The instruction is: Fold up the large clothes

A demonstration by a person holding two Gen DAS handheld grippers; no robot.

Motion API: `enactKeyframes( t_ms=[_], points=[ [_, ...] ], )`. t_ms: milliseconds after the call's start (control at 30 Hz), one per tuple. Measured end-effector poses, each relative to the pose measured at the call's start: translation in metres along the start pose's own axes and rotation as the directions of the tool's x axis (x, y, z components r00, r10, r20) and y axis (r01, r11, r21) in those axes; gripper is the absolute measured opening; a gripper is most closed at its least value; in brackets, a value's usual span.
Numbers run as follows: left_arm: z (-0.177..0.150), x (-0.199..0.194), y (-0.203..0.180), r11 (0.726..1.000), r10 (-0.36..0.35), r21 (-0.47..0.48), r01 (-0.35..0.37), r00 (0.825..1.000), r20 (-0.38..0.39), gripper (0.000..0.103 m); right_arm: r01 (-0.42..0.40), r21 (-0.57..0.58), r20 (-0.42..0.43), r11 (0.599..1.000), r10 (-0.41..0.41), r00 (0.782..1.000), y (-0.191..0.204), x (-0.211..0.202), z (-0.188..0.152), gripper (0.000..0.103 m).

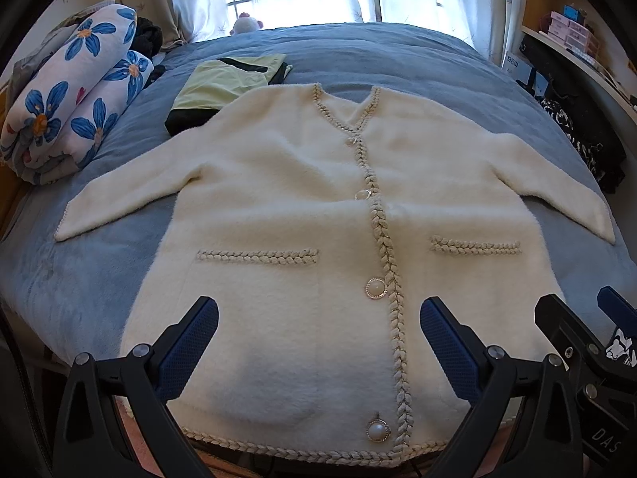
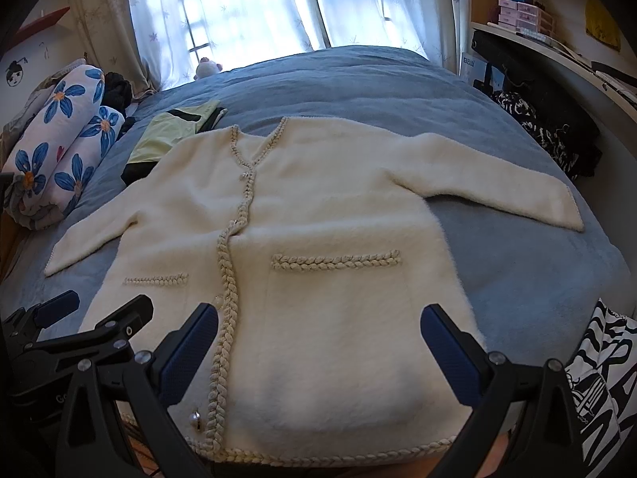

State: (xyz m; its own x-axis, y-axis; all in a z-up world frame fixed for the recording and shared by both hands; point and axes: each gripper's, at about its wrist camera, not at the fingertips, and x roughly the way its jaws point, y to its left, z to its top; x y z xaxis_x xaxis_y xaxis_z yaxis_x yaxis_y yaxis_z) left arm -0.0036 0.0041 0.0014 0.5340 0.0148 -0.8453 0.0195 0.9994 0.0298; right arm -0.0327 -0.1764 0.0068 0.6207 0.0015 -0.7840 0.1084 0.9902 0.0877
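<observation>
- Bedroom setting: blue bedspread (image 1: 358,51) covering the bed, sheer white curtains (image 2: 247,8) over a bright window at the far end.
- Cream fuzzy cardigan (image 1: 278,199): laid flat, front up, in the middle of the bedspread; collar toward the window, hem at the near edge of the bed; buttoned, both sleeves spread outward and angled toward the near side.
- Braided trim (image 1: 382,239): runs down the front placket, around the V-neck and along the hem (also across the two pocket openings).
- Pearl buttons (image 1: 376,288): four visible down the placket in the left wrist view.
- Left gripper (image 1: 318,342): jaws spread wide, holding nothing, poised above the lower front of the cardigan with the placket between the fingers.
- Right gripper (image 2: 318,350): jaws likewise wide apart and empty, over the lower part of the cardigan below one pocket; the two grippers sit just beside each other.
- Yellow-green garment (image 1: 223,83): folded, with black trim, lying just beyond the cardigan's shoulder, partly tucked under it.
- Blue-flowered quilt (image 1: 75,99): rolled, on the left side of the bed, well apart from the cardigan body.
- Small plush toy (image 1: 245,24): at the far edge by the curtains.
- Shelf (image 2: 557,47): to the right, holding small pink boxes (image 2: 521,16).
- Black-and-white patterned cloth (image 2: 605,378): at the bed's near right corner.
</observation>
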Motion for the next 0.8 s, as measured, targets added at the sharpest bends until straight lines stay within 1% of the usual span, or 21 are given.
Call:
enactKeyframes(
  t_ms=[567,633,800],
  points=[
    [-0.004,0.001,0.003,1.0,0.003,0.0,-0.003,1.0,0.0,0.1,-0.004,0.003,-0.006,1.0,0.004,1.0,0.004,0.002,0.001,0.102],
    [-0.005,0.001,0.004,1.0,0.004,0.0,-0.004,1.0,-0.002,0.1,-0.006,0.003,-0.008,1.0,0.006,1.0,0.004,0.004,-0.007,0.102],
    [-0.006,0.002,0.006,1.0,0.005,0.001,-0.005,1.0,-0.003,0.1,-0.005,0.003,-0.008,1.0,0.005,1.0,0.006,0.005,-0.009,0.102]
  ],
)
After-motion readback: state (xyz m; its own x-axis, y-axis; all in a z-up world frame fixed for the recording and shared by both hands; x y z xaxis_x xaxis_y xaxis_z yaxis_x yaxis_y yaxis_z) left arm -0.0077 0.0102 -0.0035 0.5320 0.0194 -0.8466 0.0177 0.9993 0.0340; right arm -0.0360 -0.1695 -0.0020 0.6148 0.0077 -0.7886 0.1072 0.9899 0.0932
